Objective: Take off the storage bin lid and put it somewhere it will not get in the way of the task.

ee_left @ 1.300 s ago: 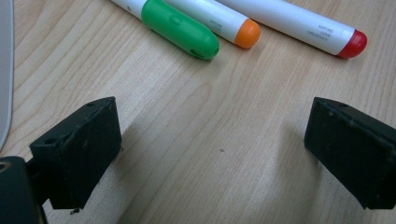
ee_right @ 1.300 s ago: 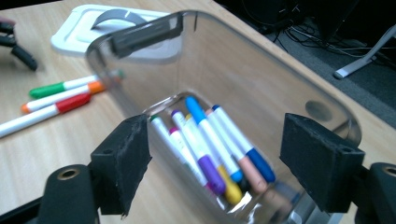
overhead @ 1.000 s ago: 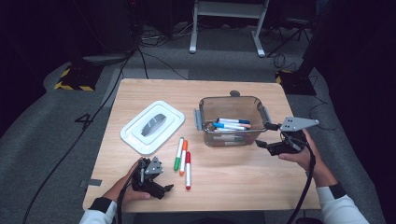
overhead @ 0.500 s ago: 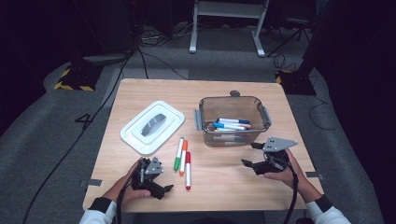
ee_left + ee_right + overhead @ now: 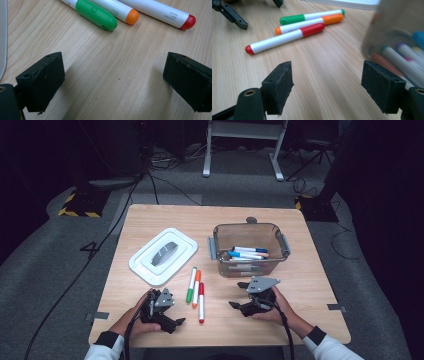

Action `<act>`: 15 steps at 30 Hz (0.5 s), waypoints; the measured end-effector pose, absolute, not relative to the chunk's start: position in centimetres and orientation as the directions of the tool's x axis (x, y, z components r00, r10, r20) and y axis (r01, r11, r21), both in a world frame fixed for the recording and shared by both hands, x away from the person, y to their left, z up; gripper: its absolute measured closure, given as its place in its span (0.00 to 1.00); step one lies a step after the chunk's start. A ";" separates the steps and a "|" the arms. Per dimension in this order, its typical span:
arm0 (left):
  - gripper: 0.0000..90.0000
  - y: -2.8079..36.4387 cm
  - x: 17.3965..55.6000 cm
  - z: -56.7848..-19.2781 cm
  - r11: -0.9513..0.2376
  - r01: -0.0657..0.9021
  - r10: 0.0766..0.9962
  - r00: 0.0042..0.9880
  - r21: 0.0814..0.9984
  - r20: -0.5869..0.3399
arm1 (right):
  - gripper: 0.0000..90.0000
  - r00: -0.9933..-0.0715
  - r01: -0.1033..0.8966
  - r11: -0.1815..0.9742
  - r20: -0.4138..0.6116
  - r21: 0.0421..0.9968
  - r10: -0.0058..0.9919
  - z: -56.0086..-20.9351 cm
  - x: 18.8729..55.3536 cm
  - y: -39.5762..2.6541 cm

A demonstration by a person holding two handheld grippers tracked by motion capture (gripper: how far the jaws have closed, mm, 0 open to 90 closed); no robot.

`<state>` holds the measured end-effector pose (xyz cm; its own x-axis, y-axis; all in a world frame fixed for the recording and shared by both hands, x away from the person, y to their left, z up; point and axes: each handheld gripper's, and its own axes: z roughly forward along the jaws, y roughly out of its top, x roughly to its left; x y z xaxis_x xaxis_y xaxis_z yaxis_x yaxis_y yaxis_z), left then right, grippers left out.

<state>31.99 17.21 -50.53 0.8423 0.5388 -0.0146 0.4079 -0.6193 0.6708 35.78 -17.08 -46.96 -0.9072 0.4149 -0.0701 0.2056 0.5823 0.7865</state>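
Three markers lie side by side on the wooden table [image 5: 150, 222]: a green-capped marker [image 5: 191, 284], an orange-capped marker [image 5: 196, 288] and a red-capped marker [image 5: 201, 302]. My left gripper [image 5: 175, 312] rests low on the table just left of them, open and holding nothing. In the left gripper view, my left gripper [image 5: 112, 82] faces the green marker [image 5: 96, 13], orange marker [image 5: 120, 11] and red marker [image 5: 162, 12]. My right gripper [image 5: 238, 295] is open in front of a clear container [image 5: 247, 265]. The right gripper [image 5: 327, 85] has only bare wood between its jaws.
The clear container [image 5: 397, 37] holds several markers and has grey side latches. A white lid [image 5: 162, 255] lies flat at the table's left, and its edge [image 5: 2, 37] is close to my left jaw. The other gripper [image 5: 229, 12] sits beyond the red marker [image 5: 284, 37].
My right gripper has moved from the container's right side to the left and nearer, in front of the container. The left gripper and markers have stayed put.
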 end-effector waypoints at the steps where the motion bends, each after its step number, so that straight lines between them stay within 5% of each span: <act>1: 0.05 17.2 32.0 -50.5 -0.619 0.408 0.539 0.842 0.671 -0.014 | 0.28 -0.911 0.199 0.588 -0.074 0.784 0.406 -47.1 35.8 -16.4; 15: 0.05 17.3 32.0 -50.5 -0.619 0.409 0.539 0.842 0.671 -0.016 | 0.30 -0.928 0.174 0.588 -0.068 0.790 0.366 -48.4 37.1 -9.6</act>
